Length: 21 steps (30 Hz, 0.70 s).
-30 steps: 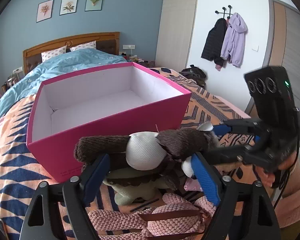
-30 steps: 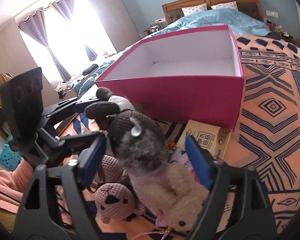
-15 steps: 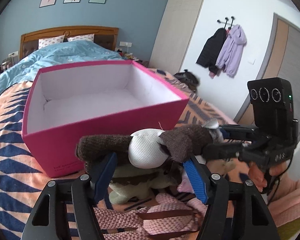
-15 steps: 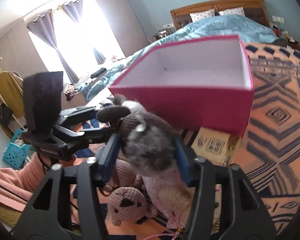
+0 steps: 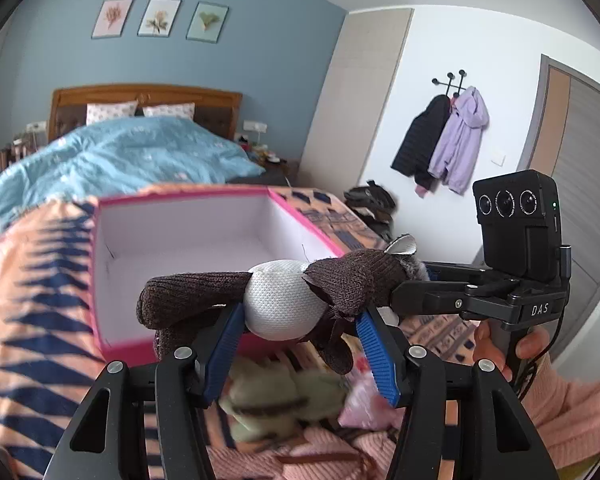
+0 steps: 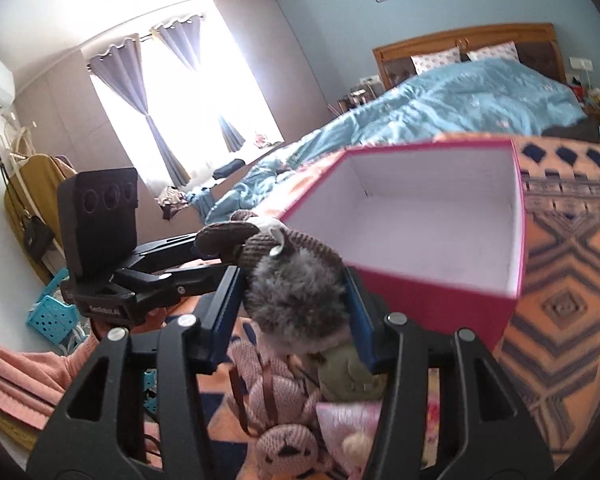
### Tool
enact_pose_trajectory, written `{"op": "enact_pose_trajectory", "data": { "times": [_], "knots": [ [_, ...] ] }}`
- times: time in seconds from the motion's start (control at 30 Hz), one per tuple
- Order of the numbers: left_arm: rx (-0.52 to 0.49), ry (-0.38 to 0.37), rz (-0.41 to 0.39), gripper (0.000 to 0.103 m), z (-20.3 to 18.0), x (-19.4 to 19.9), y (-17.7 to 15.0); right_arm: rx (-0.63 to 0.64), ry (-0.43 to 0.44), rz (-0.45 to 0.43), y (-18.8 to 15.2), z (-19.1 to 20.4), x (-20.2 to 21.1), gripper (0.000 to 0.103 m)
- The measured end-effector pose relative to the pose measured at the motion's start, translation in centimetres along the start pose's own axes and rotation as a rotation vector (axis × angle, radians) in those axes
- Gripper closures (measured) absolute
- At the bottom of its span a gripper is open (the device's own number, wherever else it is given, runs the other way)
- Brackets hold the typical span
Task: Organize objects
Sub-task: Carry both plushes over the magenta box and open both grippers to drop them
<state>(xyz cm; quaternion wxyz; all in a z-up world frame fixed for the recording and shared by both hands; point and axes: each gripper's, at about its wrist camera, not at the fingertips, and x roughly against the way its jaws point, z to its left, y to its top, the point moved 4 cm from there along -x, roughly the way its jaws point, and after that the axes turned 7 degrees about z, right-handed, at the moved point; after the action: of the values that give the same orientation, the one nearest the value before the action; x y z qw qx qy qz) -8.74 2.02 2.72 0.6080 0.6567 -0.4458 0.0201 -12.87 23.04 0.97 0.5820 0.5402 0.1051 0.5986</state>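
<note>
1. Brown knitted plush toy (image 5: 300, 296): held clear of the bedspread, just in front of the pink box. It is gripped at two ends, presumably so that the limp body is carried level toward the box.
2. Left gripper (image 5: 300, 344): blue fingers (image 5: 224, 348) are narrowed onto the toy's white belly and brown limbs; the toy is held between them.
3. Right gripper (image 6: 296, 312): closed onto the toy's grey furry head (image 6: 300, 300), which is pressed between the blue pads.
4. Pink box (image 6: 516, 240): open-topped, white inside, set on the patterned bedspread (image 6: 568, 280). No contents are seen in it; the near floor is hidden by its front wall in the left wrist view.
5. Remaining pile, below the grippers and outside the box: a pink knitted bear (image 6: 284, 444), a green plush (image 6: 344, 372) and a pink packet (image 6: 348, 416), lying touching one another.
6. Task status, as judged: the first toy is lifted but not yet deposited; the rest are untouched.
7. Blue quilt (image 5: 120, 152): beyond the box, not involved.
</note>
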Motion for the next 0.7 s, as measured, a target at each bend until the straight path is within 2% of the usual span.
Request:
{"op": "enact_pose_trajectory", "data": {
  "times": [0.17,0.3,0.53,0.7],
  "knots": [
    [-0.009,0.064,-0.016,0.045,1.1,0.2,2.4,0.036,0.010,0.003,3.3,-0.2,-0.9,0.050],
    [0.006,0.108,0.009,0.045,2.8,-1.1,3.3,0.018,0.031,0.034,4.8,-1.6,-2.6,0.050],
    [0.062,0.145,0.073,0.045,6.0,-3.9,3.5,-0.015,0.025,0.104,6.0,-4.6,-6.3,0.050],
    [0.092,0.143,0.121,0.045,7.3,-5.9,2.7,-0.068,0.031,0.146,5.8,-6.5,-8.4,0.050]
  ]
}}
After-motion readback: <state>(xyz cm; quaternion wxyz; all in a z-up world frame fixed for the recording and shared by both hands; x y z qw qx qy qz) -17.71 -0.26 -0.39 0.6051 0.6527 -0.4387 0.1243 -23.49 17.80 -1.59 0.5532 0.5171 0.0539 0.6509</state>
